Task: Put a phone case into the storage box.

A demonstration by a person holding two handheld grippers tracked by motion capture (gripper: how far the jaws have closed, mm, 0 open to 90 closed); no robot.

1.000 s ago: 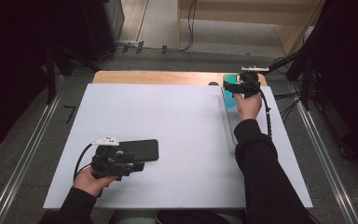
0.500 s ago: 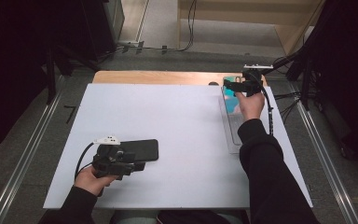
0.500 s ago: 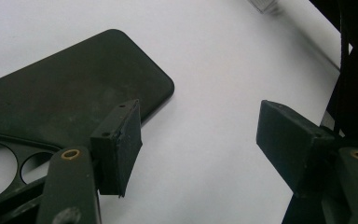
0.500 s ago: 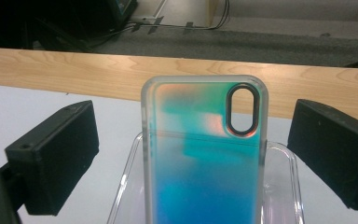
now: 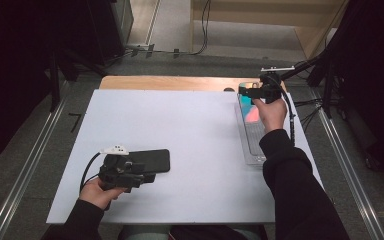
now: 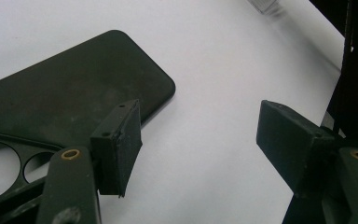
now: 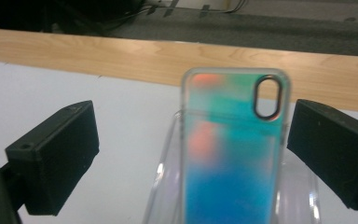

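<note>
Your right tool [image 7: 191, 149] stands released around the colourful phone case [image 7: 233, 154]; centre it before clenching. Your left tool [image 6: 200, 144], also released, waits beside the black case [image 6: 70, 93].

Likely lab or recording studio: black curtains [image 5: 15, 75], floor rails [image 5: 27, 175], loose cables [image 5: 200, 30], white-topped table [image 5: 180, 130].
</note>
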